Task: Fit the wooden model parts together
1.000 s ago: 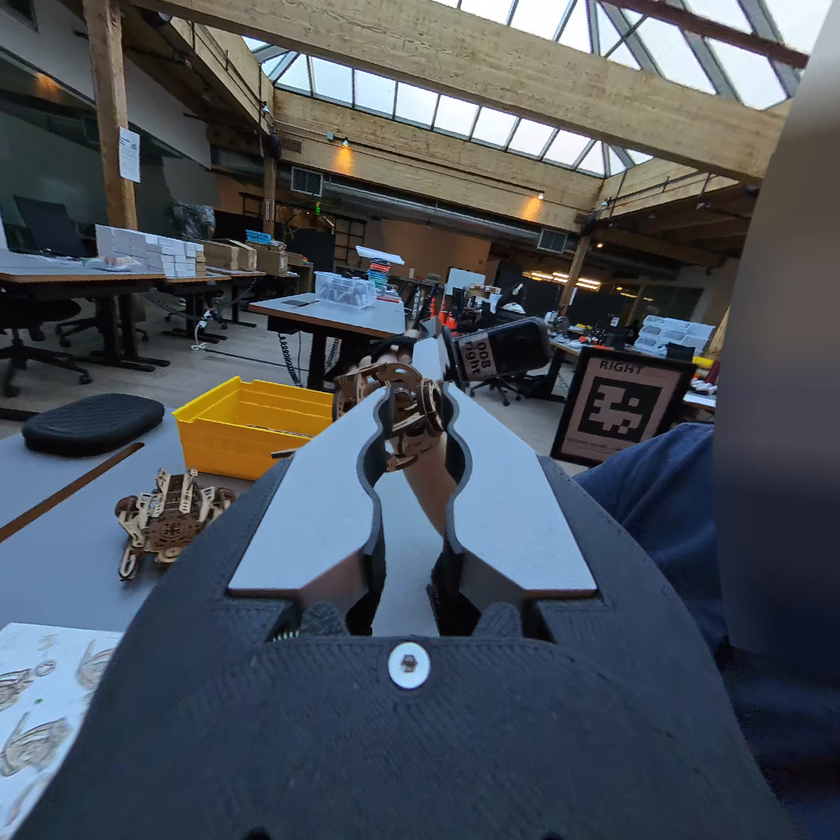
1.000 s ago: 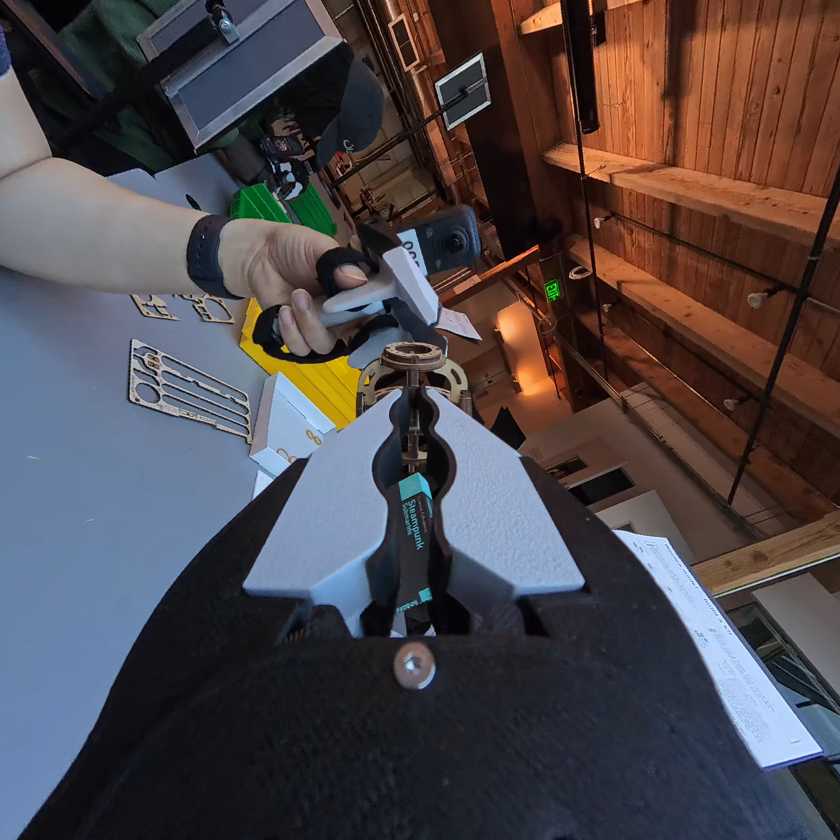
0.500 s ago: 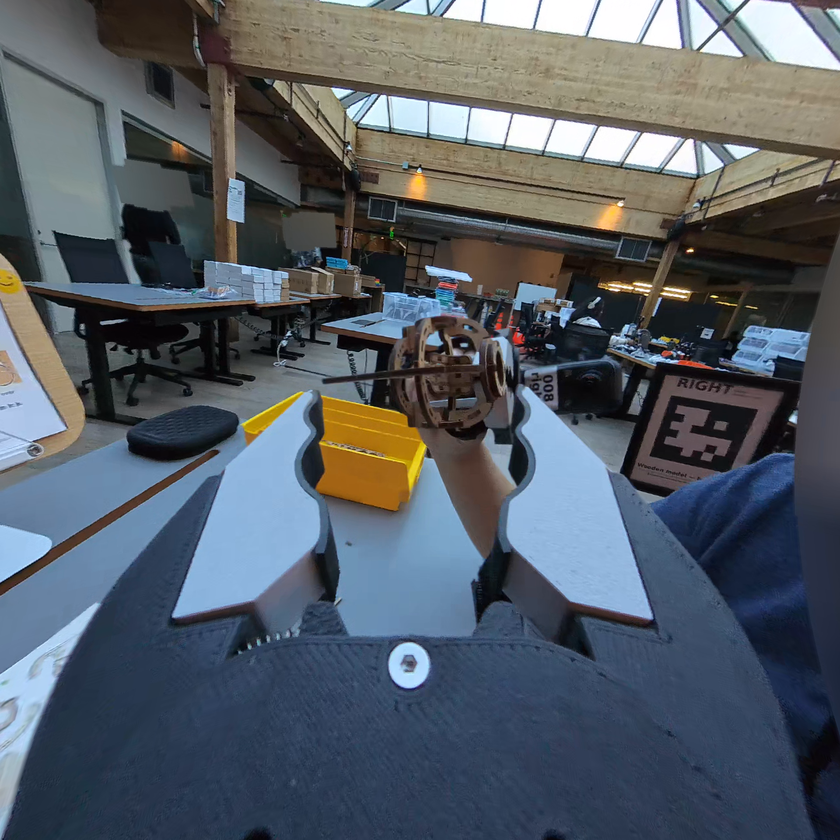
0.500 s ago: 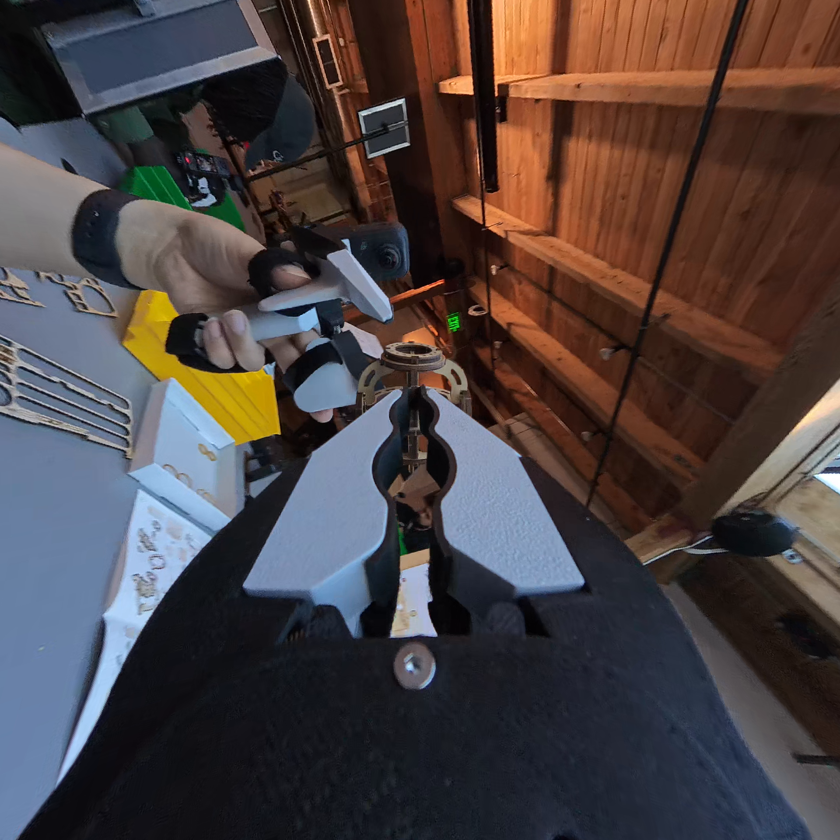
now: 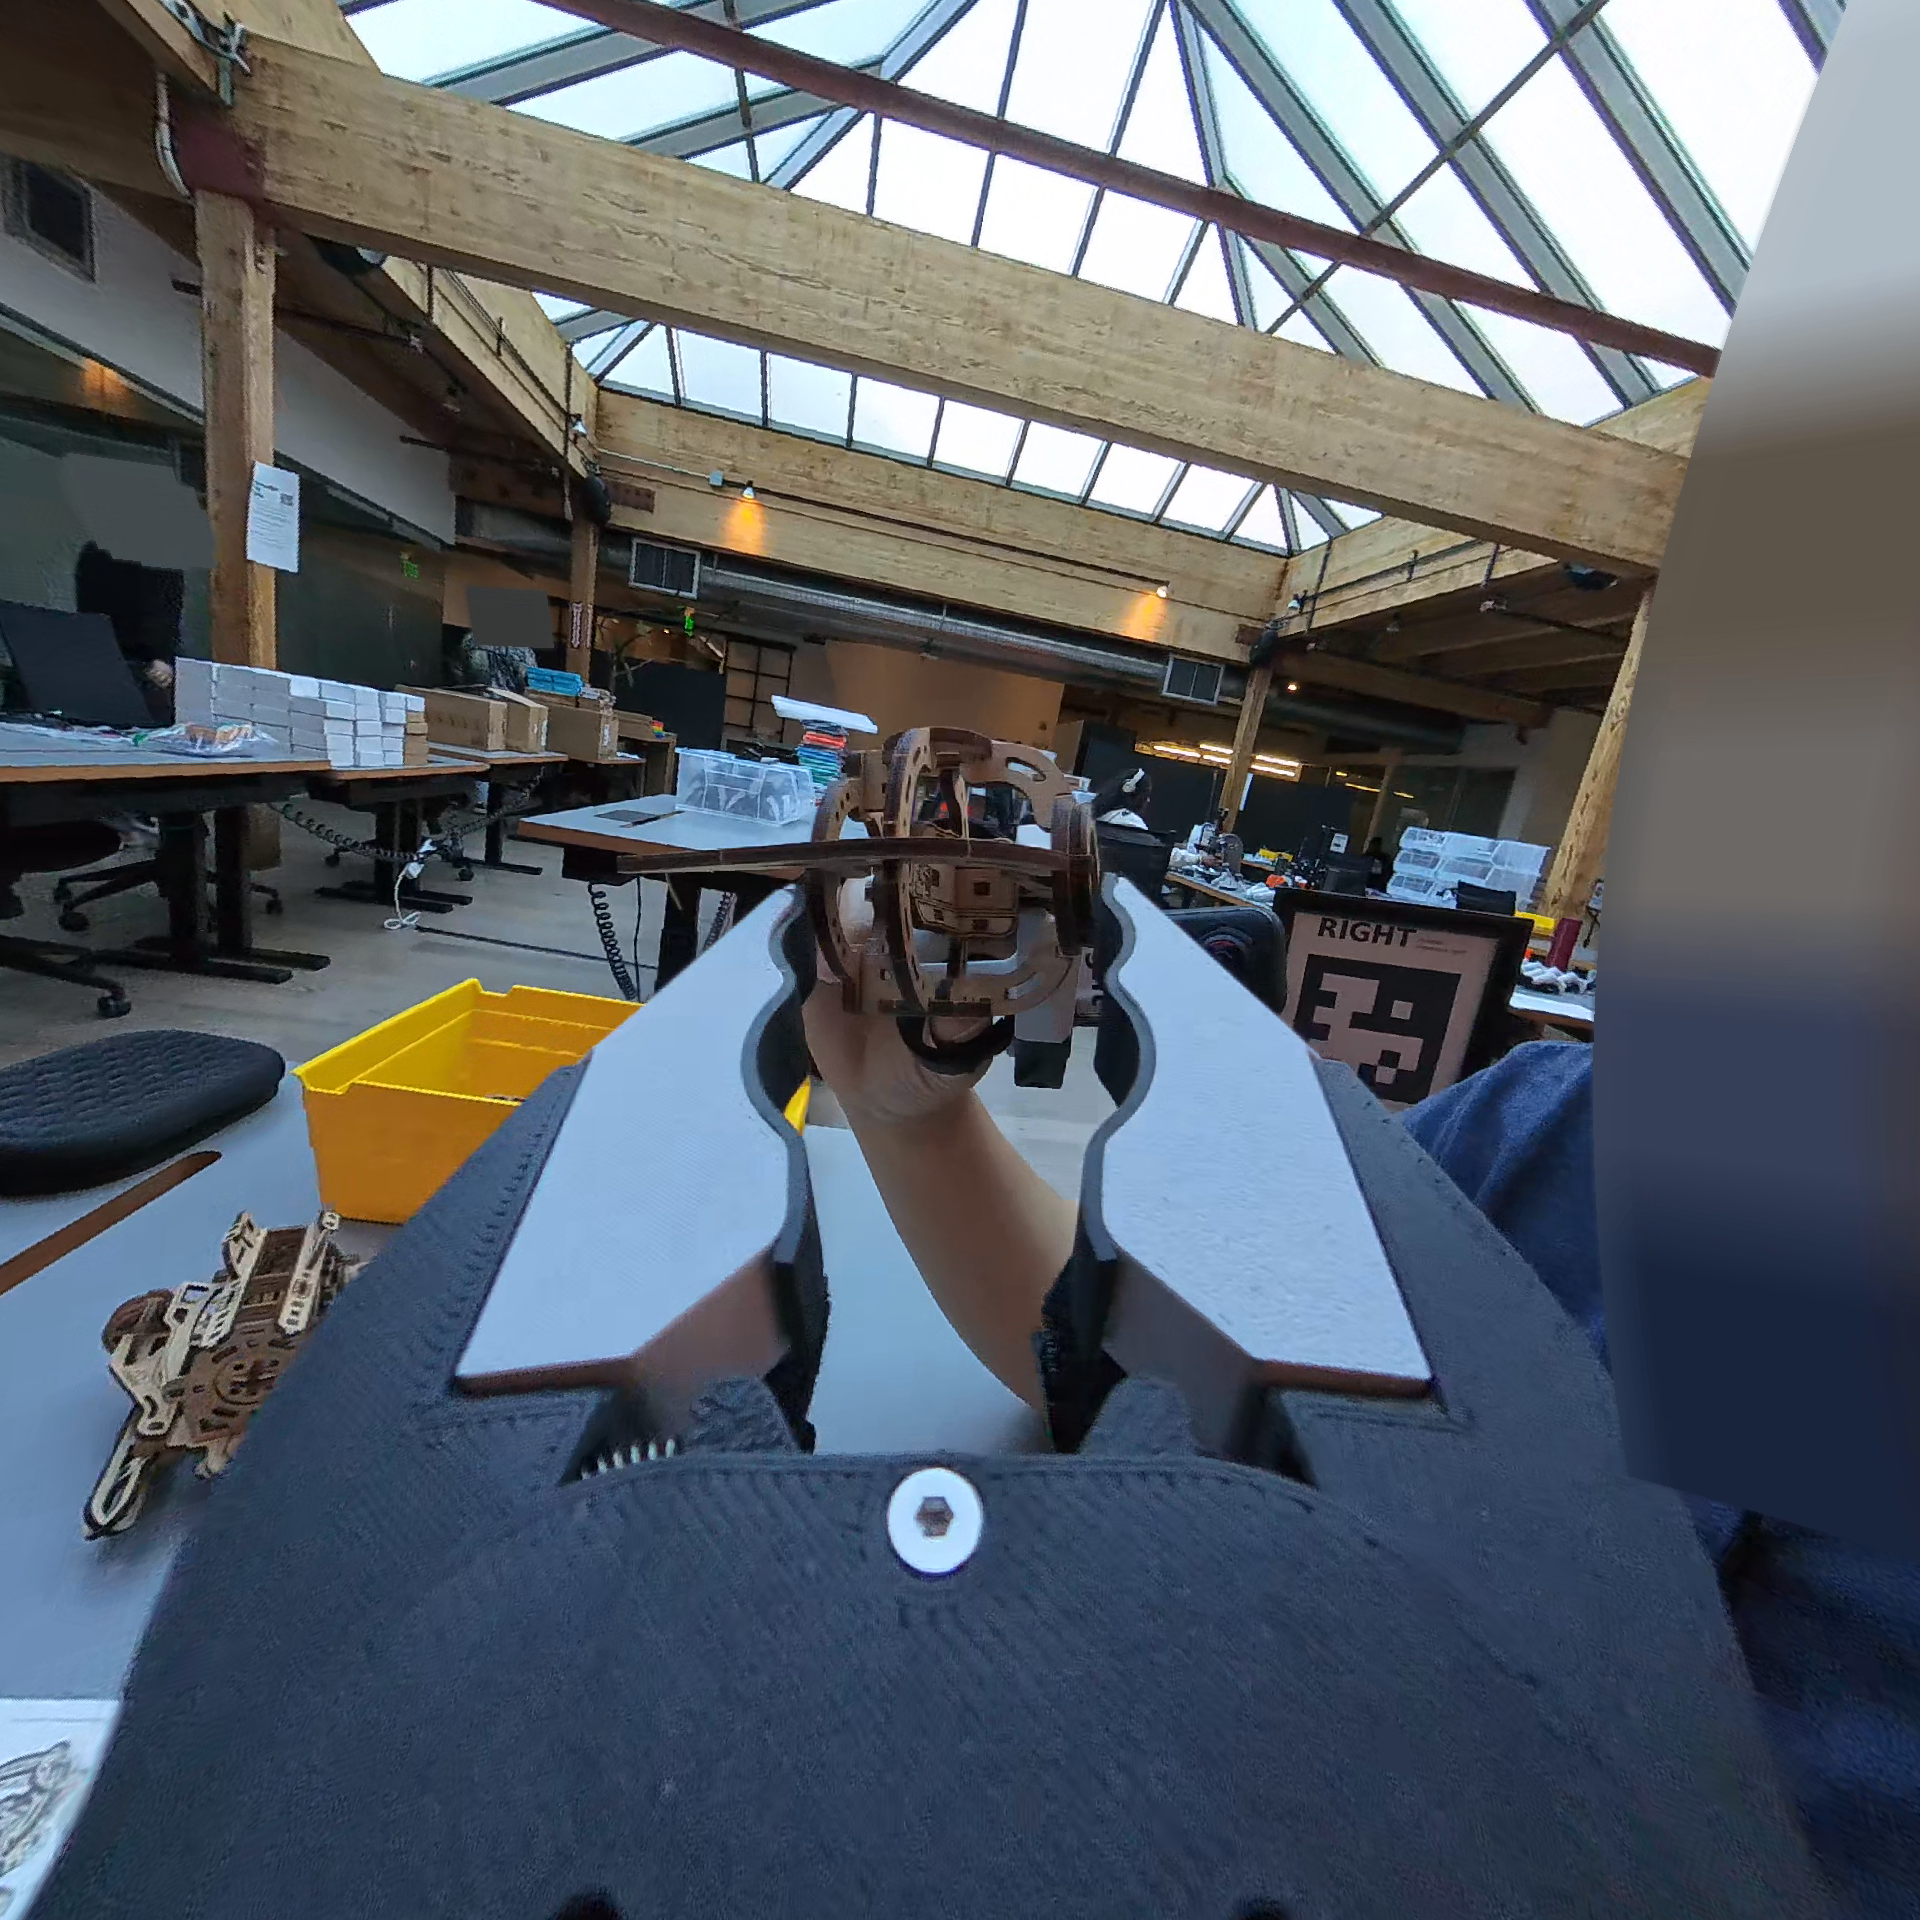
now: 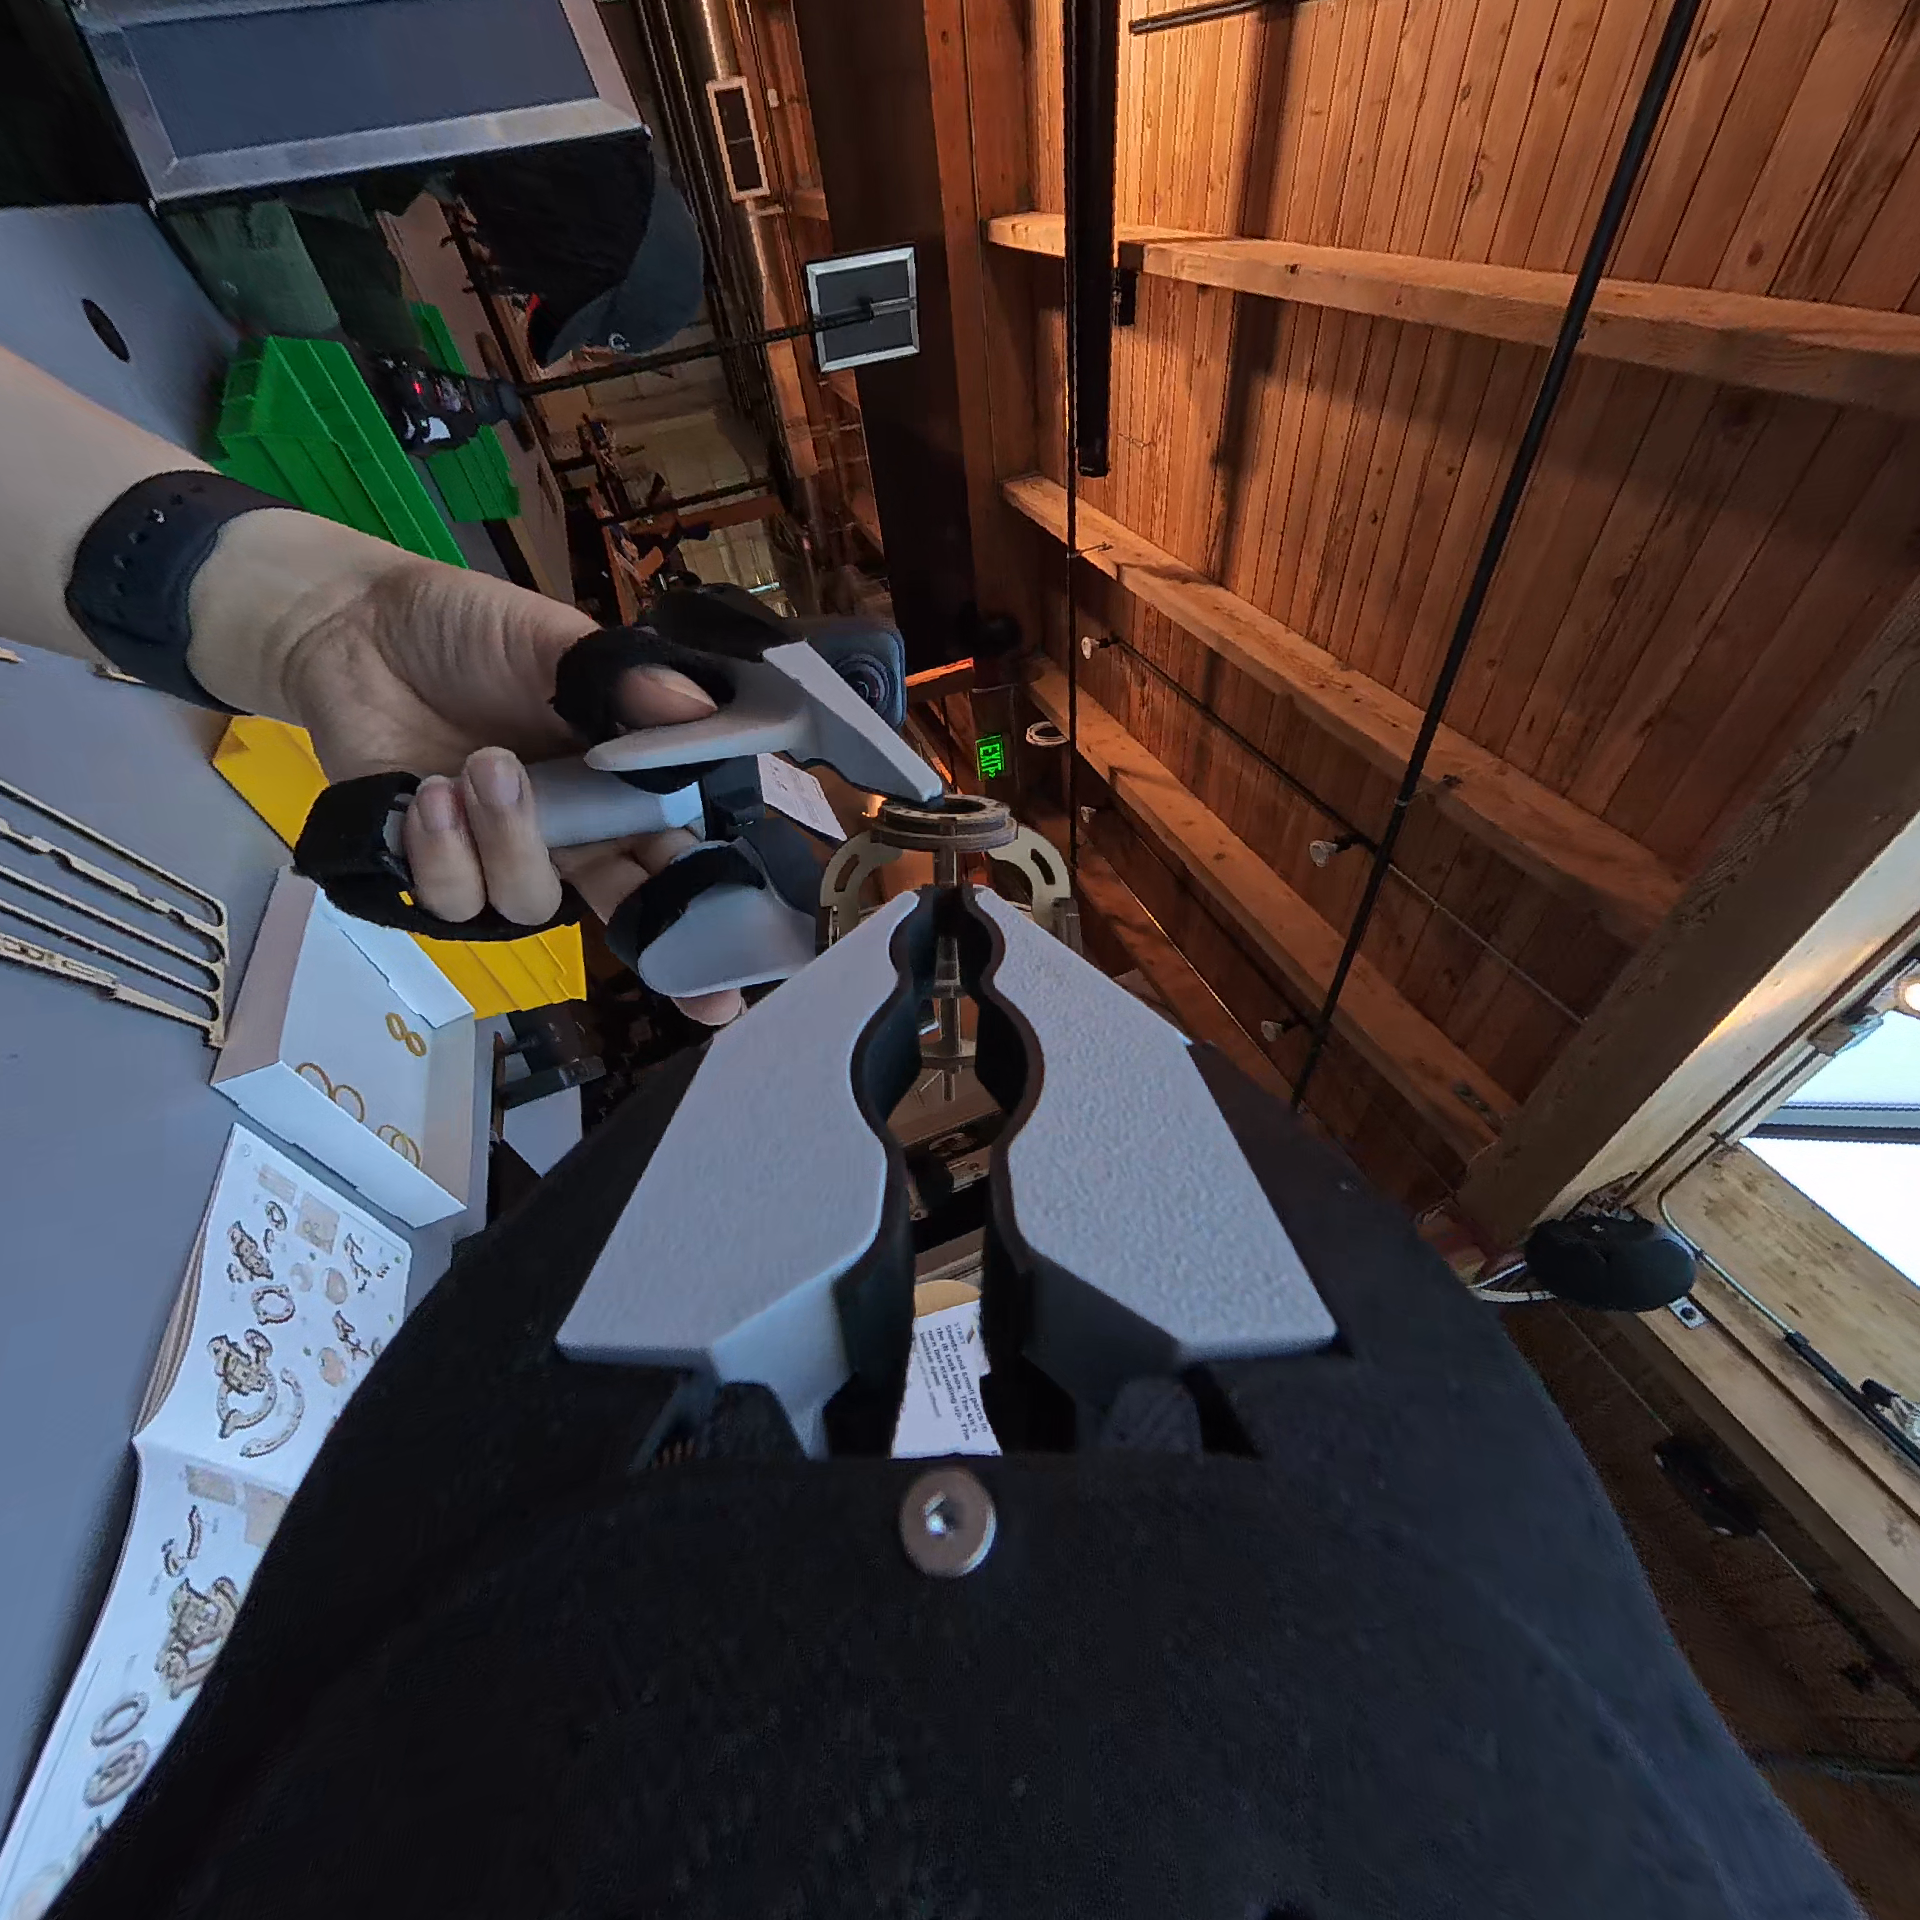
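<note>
My right gripper (image 6: 948,902) is shut on the thin shaft of a round wooden model (image 6: 943,823) and holds it up in the air. The same model (image 5: 961,894), a cage of dark rings with a long thin strip sticking out to the left, sits between the tips of my left gripper (image 5: 951,914). The left gripper is open, with one finger on each side of the model. In the right wrist view the left gripper (image 6: 868,873) comes in from the left, and its upper fingertip (image 6: 914,784) rests at the model's top ring.
A second wooden assembly (image 5: 208,1351) lies on the grey table (image 5: 62,1579) at the left. Behind it stand a yellow bin (image 5: 447,1081) and a black pad (image 5: 114,1101). A white box (image 6: 332,1039), an instruction sheet (image 6: 260,1351) and a cut-out wooden sheet (image 6: 104,935) lie on the table.
My left gripper let go of the model and opened wide. It has since narrowed and moved back around the model. My right gripper kept its hold and tilted upward.
</note>
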Demonstrator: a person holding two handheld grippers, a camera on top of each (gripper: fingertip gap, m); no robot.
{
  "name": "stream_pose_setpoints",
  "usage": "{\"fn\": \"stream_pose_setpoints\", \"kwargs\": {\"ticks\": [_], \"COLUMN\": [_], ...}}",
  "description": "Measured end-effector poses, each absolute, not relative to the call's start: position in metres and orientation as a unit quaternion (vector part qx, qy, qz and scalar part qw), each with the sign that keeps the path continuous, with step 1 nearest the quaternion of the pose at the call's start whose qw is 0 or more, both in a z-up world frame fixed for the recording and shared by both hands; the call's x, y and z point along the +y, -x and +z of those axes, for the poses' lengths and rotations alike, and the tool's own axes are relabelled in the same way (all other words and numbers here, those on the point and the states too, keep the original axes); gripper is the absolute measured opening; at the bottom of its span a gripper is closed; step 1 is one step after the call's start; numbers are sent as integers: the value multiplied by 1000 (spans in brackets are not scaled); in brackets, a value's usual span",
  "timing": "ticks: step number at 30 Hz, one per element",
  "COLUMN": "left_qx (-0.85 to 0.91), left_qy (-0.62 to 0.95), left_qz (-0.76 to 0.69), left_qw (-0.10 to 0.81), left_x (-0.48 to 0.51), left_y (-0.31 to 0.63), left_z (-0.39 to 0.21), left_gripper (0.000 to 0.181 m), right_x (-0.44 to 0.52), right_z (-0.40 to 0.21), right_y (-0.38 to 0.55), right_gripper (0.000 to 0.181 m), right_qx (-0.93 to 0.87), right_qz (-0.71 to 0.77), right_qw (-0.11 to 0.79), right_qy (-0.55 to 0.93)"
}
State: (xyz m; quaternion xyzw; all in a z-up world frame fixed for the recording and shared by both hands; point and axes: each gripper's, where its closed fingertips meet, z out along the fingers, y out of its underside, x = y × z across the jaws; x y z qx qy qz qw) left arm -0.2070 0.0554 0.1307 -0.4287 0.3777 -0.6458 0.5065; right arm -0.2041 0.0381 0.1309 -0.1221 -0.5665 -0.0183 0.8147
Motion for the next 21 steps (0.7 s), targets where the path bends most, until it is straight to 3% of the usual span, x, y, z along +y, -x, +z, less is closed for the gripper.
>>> {"fn": "stream_pose_setpoints", "kwargs": {"ticks": [8,13,21], "left_qx": [342,387,515], "left_qy": [444,424,349], "left_qz": [-607,-417,-134], "left_qw": [564,705,771], "left_x": [74,70,58], "left_y": [226,242,241], "left_z": [143,155,135], "left_gripper": [61,60,46], "right_x": [58,64,58], "right_z": [140,135,122], "right_y": [198,208,227], "right_gripper": [1,0,0], "right_qx": [-534,-549,-573], "right_qz": [-25,-117,-286], "right_qw": [827,805,754], "right_qy": [176,192,147]}}
